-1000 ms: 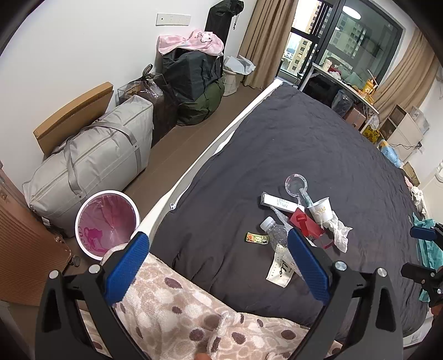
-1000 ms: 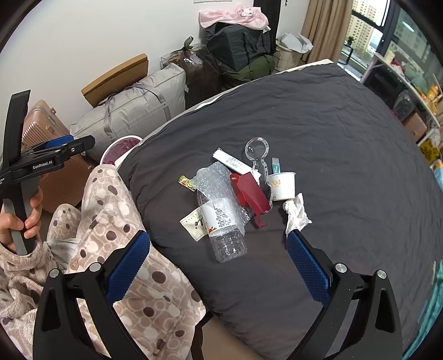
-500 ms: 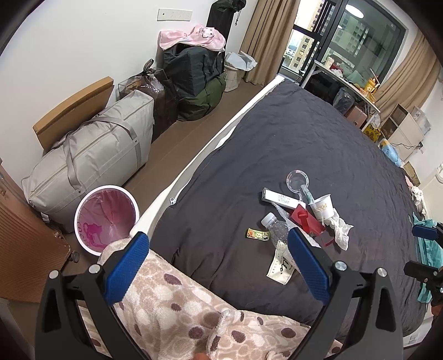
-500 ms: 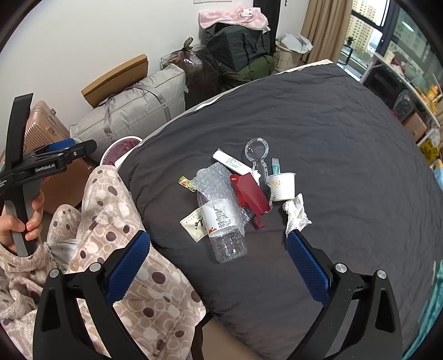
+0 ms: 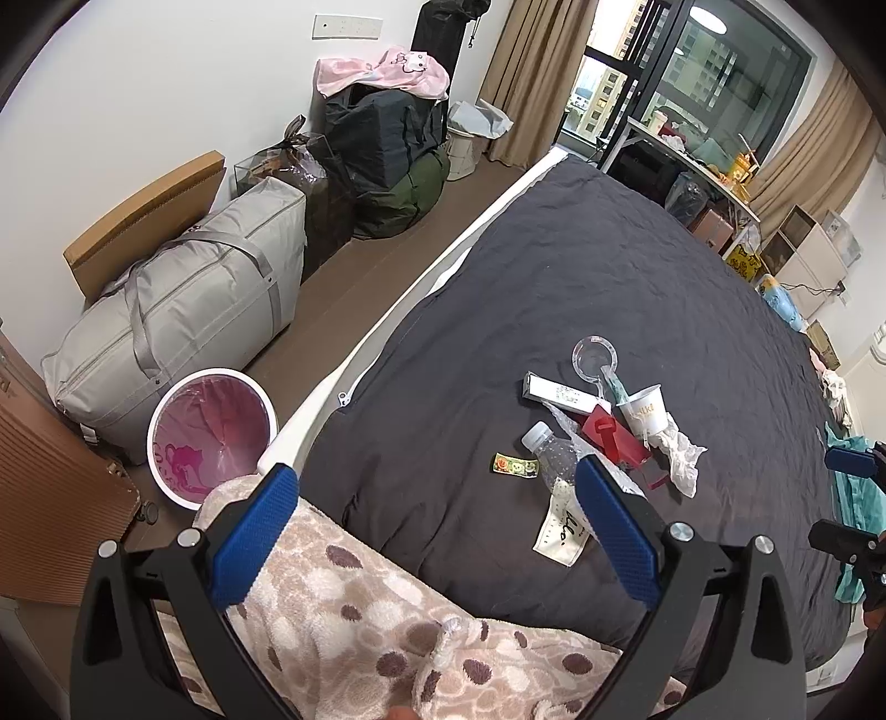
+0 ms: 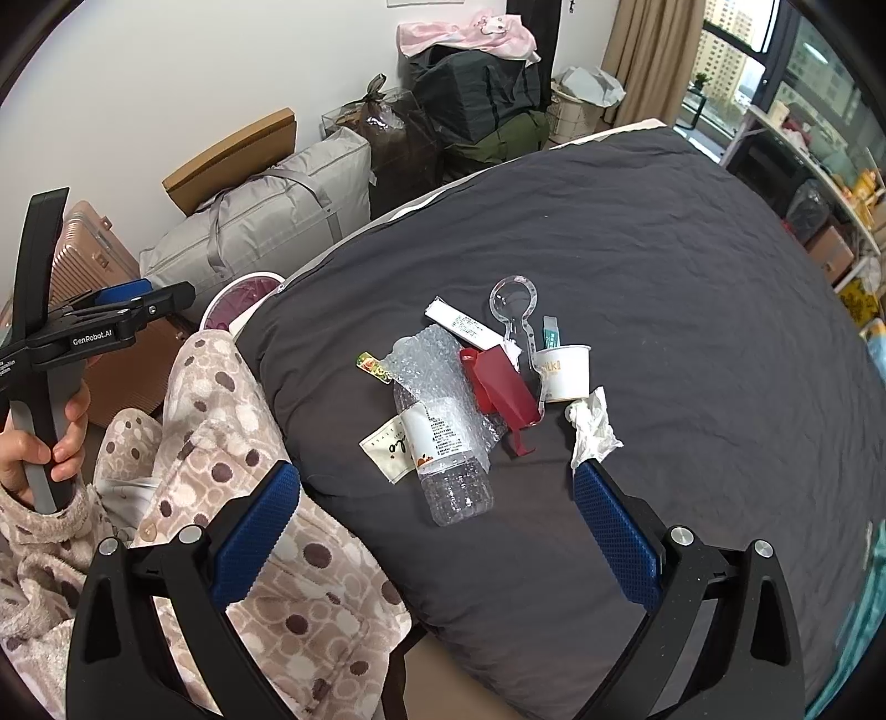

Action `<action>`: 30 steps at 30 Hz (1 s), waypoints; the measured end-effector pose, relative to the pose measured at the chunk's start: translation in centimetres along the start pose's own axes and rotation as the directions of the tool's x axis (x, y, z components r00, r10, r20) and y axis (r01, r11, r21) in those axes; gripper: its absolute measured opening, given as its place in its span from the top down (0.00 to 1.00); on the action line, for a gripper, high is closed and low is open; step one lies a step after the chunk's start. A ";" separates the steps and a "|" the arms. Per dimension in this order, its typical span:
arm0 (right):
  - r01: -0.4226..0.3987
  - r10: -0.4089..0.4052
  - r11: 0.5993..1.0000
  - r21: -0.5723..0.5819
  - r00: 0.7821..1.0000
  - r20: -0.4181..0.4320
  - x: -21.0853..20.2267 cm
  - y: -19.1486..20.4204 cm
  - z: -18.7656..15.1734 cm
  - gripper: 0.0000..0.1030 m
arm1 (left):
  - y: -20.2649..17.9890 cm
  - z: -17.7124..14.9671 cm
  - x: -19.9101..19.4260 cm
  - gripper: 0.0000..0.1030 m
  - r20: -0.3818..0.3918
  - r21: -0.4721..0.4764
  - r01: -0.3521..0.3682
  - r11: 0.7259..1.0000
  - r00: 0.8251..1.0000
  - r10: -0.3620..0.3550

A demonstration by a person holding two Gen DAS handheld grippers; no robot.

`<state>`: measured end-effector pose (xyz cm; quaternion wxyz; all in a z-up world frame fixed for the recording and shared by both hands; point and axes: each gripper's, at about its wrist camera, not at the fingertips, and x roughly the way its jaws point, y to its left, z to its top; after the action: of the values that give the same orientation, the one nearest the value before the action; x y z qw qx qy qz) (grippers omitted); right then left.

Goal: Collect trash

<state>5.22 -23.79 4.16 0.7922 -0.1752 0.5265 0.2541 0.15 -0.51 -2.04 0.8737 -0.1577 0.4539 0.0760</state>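
Here the plastic bottle (image 6: pixel 448 459) lies beyond the right tool (image 6: pixel 437 493), both tools spread wide, empty.

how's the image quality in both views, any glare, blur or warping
Left wrist view: sharp, evenly lit, fisheye bends the bed edge, ceiling light reflected in the window. Right wrist view: sharp on the plastic bottle, soft shadows, dark corner vignette.

Grey storage bag (image 5: pixel 183 310) by wall — dark duffels (image 5: pixel 382 144) beyond.
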 end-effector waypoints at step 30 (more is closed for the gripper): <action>0.000 0.000 1.000 -0.001 1.000 -0.003 0.1 0.1 -0.1 0.07 | 0.0 -0.1 0.2 0.05 -0.002 0.001 -0.003 1.000 1.000 0.003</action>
<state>5.12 -23.76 4.08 0.7911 -0.1761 0.5277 0.2542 0.13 -0.53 -2.26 0.8731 -0.1567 0.4553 0.0769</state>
